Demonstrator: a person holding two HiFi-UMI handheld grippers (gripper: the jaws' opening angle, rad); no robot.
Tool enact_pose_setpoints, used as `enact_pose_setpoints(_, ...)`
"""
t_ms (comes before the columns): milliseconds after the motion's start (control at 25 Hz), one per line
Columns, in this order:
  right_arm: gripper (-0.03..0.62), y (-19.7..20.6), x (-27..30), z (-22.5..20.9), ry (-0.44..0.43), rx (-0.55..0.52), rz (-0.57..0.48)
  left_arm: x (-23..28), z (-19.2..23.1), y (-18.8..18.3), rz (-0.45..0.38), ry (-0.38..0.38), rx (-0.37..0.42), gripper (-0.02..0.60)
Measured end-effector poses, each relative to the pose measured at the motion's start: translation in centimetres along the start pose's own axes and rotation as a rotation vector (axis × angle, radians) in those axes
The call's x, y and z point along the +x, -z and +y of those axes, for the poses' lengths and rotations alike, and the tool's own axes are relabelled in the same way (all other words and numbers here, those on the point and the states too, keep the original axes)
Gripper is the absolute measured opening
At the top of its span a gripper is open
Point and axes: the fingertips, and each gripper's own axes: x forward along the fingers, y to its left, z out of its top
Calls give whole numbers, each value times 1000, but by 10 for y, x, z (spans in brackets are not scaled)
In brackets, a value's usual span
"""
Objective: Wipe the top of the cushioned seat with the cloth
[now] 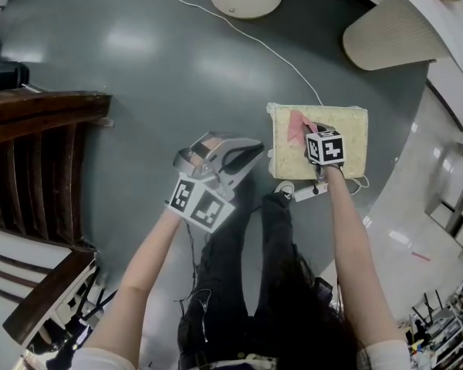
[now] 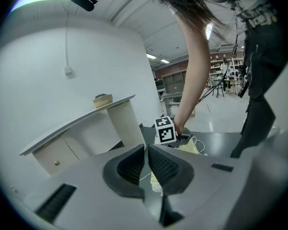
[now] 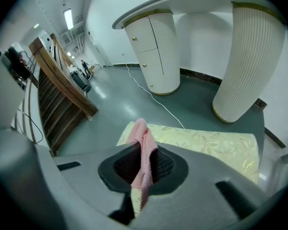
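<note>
The right claw (image 3: pixel 144 163) was clamped on a crumpled pink cloth (image 3: pixel 143 140), which stood up between its pads. Just below and ahead of it lay the pale yellow leaf-patterned cushioned seat (image 3: pixel 211 143). The left claw (image 2: pixel 146 166) had its jaws pressed together on nothing and hung over the grey floor (image 1: pixel 139 68), apart from the seat

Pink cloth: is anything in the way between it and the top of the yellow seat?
Nothing visible is. The right tool is shut on the pink cloth and holds it over the cushioned seat. The seat's top looks bare, with nothing else lying on it.
</note>
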Motion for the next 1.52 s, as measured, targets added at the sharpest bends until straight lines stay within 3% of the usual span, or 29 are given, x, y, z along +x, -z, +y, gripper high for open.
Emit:
enact_pose_setpoints(320, 14, 18, -37, -81, 112, 82, -9, 25, -13, -23, -21, 50, 14, 25)
enact_pose_setpoints(600, 14, 48, -73, -151, 210, 87, 19, 52, -31, -48, -44, 97, 31, 23)
enact_pose_setpoints(1040, 14, 78, -118, -213, 290, 89, 34, 79, -58, -71, -48, 148, 39, 25)
enact_pose_setpoints(1240, 14, 75, -131, -203, 251, 100, -16, 81, -60, -78, -48, 135, 37, 25)
enact_pose_setpoints(1520, 14, 61, -134, -131, 117, 42, -81, 70, -53, -72, -29, 90, 11, 24)
